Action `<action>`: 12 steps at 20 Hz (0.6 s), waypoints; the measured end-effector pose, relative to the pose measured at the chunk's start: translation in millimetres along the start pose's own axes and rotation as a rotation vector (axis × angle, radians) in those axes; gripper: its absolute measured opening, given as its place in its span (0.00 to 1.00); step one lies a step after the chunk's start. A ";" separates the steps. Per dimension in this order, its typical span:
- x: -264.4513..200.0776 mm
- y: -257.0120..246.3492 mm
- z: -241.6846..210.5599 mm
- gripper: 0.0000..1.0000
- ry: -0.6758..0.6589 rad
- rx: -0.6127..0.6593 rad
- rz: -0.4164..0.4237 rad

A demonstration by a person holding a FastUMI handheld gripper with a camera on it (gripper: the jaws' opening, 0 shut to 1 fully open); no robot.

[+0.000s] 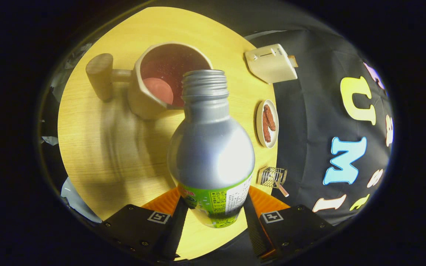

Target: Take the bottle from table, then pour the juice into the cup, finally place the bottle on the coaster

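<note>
My gripper (213, 207) is shut on a silver aluminium bottle (211, 147) with a green label, both fingers pressing on its lower body. The bottle is uncapped and tipped forward, its threaded open mouth (204, 83) right over the near rim of the cup (168, 79). The cup is a beige faceted mug with a dark red inside and a round wooden handle (100, 75) sticking out to one side. It stands on the yellow wooden table (98, 147) just beyond the bottle. I cannot tell whether liquid is flowing.
A cream toaster-like box (272, 62) sits at the table's far edge. A small plate with reddish-brown strips (267, 123) and a little wire rack (273, 177) stand along the same edge, beside the bottle. Open tabletop lies on the handle side.
</note>
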State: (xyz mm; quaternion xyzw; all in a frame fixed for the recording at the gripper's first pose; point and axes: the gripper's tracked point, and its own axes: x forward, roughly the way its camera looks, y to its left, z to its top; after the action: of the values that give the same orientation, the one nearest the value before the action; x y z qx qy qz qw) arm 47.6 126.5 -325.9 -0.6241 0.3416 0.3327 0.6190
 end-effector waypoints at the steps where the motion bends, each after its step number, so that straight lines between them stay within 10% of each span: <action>1: -1.1 -0.7 -0.4 0.75 0.009 -0.009 0.002; 12: -18.0 7.7 -13.0 0.75 0.167 -0.097 0.078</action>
State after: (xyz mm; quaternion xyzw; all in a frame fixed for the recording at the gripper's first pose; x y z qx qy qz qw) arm 31.2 113.7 -314.8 -0.6652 0.3996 0.3195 0.5439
